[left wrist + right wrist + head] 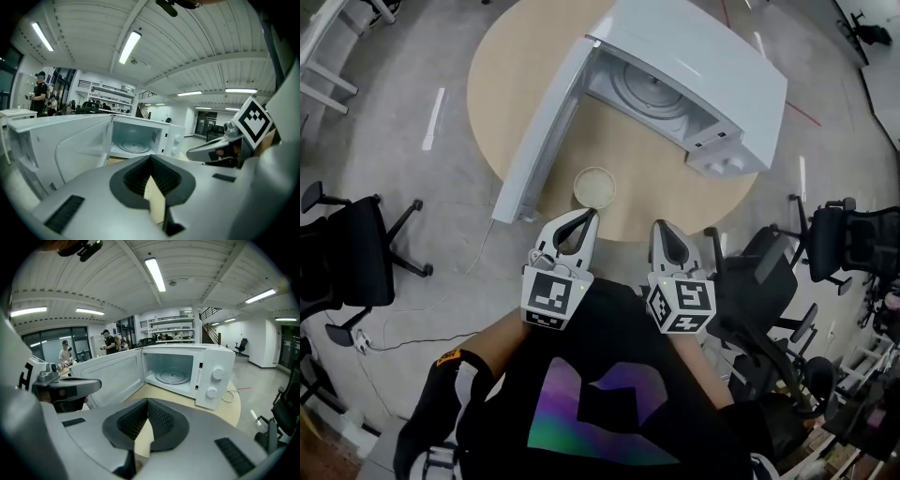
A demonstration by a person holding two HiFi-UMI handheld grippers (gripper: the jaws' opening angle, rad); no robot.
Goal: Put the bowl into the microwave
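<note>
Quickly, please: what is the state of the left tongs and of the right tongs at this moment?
Left tongs: closed, holding nothing.
Right tongs: closed, holding nothing.

place: open-plan lab | cues: office chairs (356,248); shelving (171,329); ceiling strip lights (157,273)

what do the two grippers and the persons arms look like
Both the left gripper and the right gripper are light grey moulded plastic, with curved fingers lined in black ribbed pads. Each carries a white cube printed with black square markers. The person wears a black top with a purple-to-green print on the front.
</note>
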